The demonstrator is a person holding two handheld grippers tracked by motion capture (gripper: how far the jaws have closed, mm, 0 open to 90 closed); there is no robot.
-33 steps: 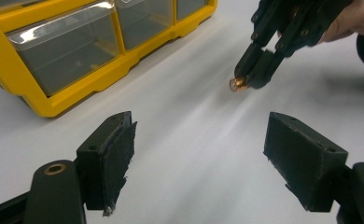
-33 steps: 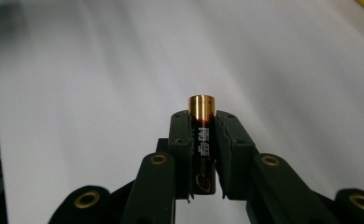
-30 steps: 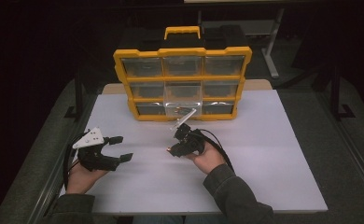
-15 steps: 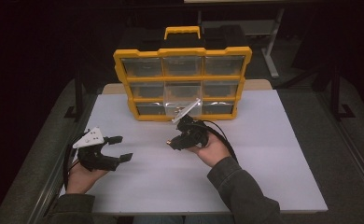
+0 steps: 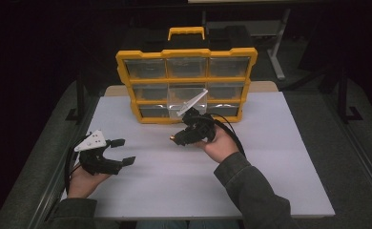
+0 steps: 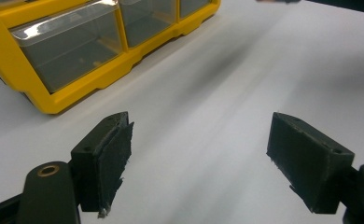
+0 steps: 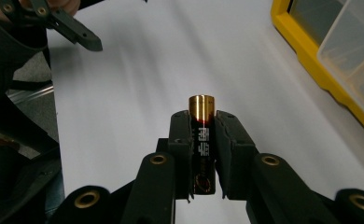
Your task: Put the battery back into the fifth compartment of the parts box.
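A black battery [image 7: 201,140] with a gold end cap stands clamped between the pads of my right gripper [image 7: 202,122], which is shut on it. From above, that right gripper [image 5: 178,138] hangs over the middle of the white table [image 5: 270,157], in front of the yellow drawer organiser [image 5: 186,86], with the battery's tip [image 5: 173,138] poking out to the left. One clear drawer [image 5: 186,106] in the middle column stands pulled out. My left gripper [image 5: 122,151] rests at the table's left side, open and empty, its pads [image 6: 117,154] wide apart over bare tabletop.
The organiser [image 6: 59,51] has three rows of clear drawers and a yellow handle [image 5: 186,32] on top. Dark floor and metal table legs surround the table. The left gripper's jaw tip [image 7: 84,39] reaches in at the top left of the right gripper view.
My right gripper has risen with the battery and drifted slightly toward the organiser. The left gripper has stayed where it was.
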